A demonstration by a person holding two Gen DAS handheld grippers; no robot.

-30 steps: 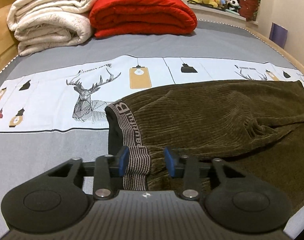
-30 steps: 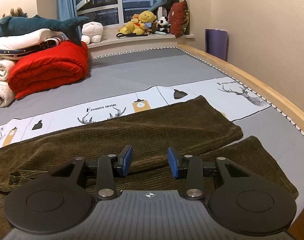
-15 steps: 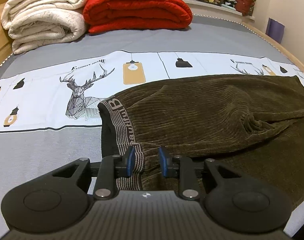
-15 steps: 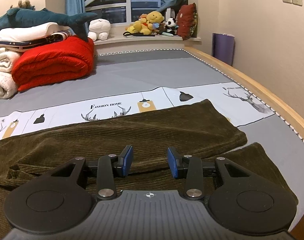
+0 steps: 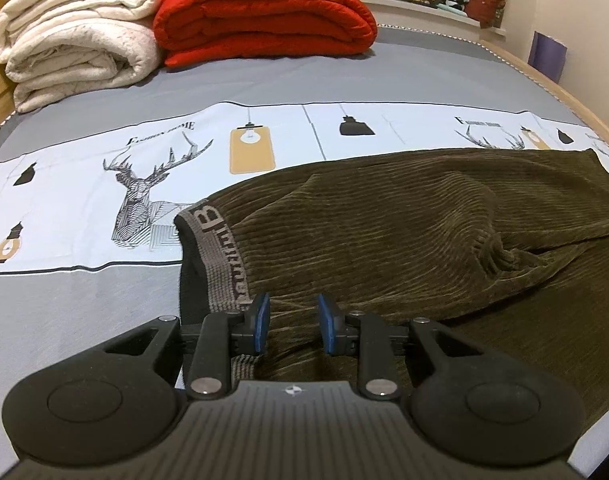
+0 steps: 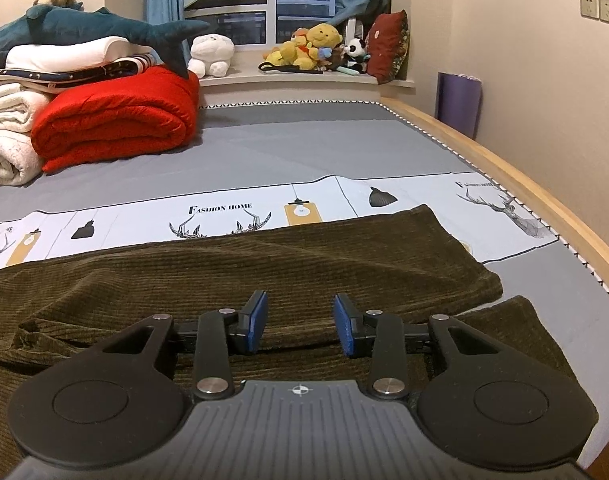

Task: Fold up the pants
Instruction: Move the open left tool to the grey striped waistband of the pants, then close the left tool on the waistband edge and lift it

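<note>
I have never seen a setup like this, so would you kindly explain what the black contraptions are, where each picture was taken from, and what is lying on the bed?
Each black contraption is a handheld two-finger gripper with blue pads; a person holds one in each hand. A fisheye camera on each looks forward along its fingers, giving a left and a right view. On the grey bed sheet lie olive-brown corduroy pants, one leg folded over the other. The left gripper sits at the grey lettered waistband, fabric bunched between its pads. The right gripper is closing over the leg fabric near the hems, apparently not pinching yet. Behind are a folded red quilt and cream blankets.
</note>
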